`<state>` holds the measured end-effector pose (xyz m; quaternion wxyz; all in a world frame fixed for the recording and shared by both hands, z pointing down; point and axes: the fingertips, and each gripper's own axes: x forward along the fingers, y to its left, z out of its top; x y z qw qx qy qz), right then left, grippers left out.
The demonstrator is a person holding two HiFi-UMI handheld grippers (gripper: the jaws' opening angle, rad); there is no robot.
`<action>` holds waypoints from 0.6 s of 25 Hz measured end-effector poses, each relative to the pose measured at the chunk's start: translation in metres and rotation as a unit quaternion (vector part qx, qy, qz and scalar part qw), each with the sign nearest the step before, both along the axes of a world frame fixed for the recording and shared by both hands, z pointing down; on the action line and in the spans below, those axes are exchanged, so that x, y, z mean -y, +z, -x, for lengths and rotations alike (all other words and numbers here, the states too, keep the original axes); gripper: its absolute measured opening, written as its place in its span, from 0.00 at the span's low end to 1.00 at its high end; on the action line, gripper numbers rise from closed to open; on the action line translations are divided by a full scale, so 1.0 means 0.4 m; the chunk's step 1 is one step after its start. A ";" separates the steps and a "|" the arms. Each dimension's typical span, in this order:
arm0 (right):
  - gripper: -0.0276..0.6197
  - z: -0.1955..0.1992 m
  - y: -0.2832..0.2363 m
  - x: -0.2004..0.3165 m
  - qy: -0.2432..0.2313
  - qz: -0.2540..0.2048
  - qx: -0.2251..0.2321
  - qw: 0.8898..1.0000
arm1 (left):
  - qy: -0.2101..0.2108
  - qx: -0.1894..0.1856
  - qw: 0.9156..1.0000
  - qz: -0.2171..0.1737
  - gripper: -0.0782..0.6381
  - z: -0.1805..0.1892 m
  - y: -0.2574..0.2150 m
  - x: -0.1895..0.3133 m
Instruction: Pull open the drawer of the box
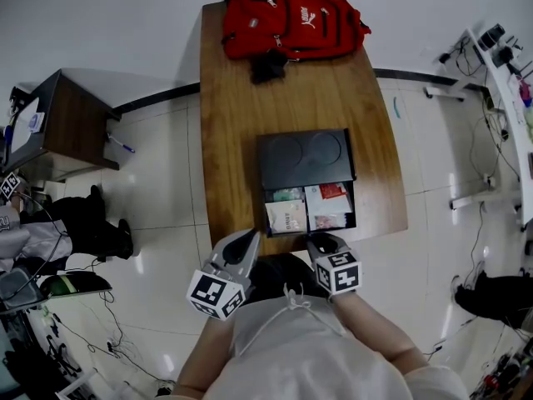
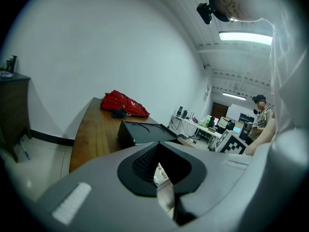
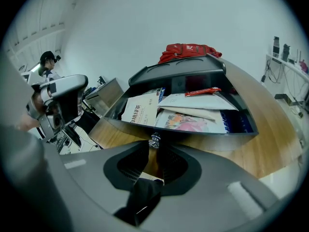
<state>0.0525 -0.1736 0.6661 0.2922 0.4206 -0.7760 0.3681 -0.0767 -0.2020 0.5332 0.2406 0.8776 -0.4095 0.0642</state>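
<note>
A black box [image 1: 306, 158] sits on the wooden table [image 1: 233, 140] with its drawer [image 1: 353, 208] pulled out toward me, showing paper packets and sachets. My right gripper [image 1: 323, 242] is at the drawer's front wall [image 3: 207, 141], its jaws shut on the small shiny knob [image 3: 154, 140] at the middle of that wall. My left gripper [image 1: 247, 238] hovers by the table's near edge, left of the drawer, with its tips together and nothing held. From the left gripper view the box [image 2: 145, 132] lies ahead and slightly right of the left gripper [image 2: 158, 146].
A red backpack [image 1: 287, 19] and a small black item [image 1: 268, 65] lie at the table's far end. A dark wooden cabinet [image 1: 71, 123] stands on the floor to the left. Cables and equipment lie about the tiled floor on both sides.
</note>
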 end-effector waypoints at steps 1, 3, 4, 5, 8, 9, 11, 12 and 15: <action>0.15 -0.001 -0.001 0.001 -0.002 0.000 -0.002 1.000 | 0.001 0.000 1.000 0.001 0.12 -0.001 0.000 0.000; 0.15 -0.003 -0.001 0.002 -0.005 -0.003 -0.004 1.000 | 0.004 0.001 1.000 0.003 0.12 -0.005 0.001 0.000; 0.16 -0.003 -0.001 0.003 -0.005 -0.003 -0.003 1.000 | 0.005 0.001 1.000 0.004 0.12 -0.008 0.003 0.000; 0.16 -0.004 -0.003 0.003 -0.002 -0.001 0.001 1.000 | 0.006 0.000 1.000 0.006 0.12 -0.011 0.006 0.000; 0.23 -0.004 -0.027 0.004 0.015 0.012 0.030 0.999 | 0.005 -0.003 1.000 0.008 0.12 -0.016 0.006 0.004; 0.26 -0.004 -0.039 0.003 0.015 0.016 0.038 0.999 | 0.004 -0.003 1.000 0.007 0.12 -0.016 0.004 0.006; 0.28 -0.013 -0.067 0.000 0.013 0.023 0.048 0.998 | 0.001 -0.006 1.000 0.004 0.12 -0.017 -0.002 0.012; 0.28 -0.021 -0.084 0.001 0.014 0.025 0.052 0.998 | 0.000 -0.008 1.000 0.003 0.12 -0.018 -0.007 0.015; 0.24 -0.047 -0.155 0.030 0.028 0.001 0.065 0.997 | -0.001 -0.015 1.000 -0.005 0.12 -0.025 -0.028 0.033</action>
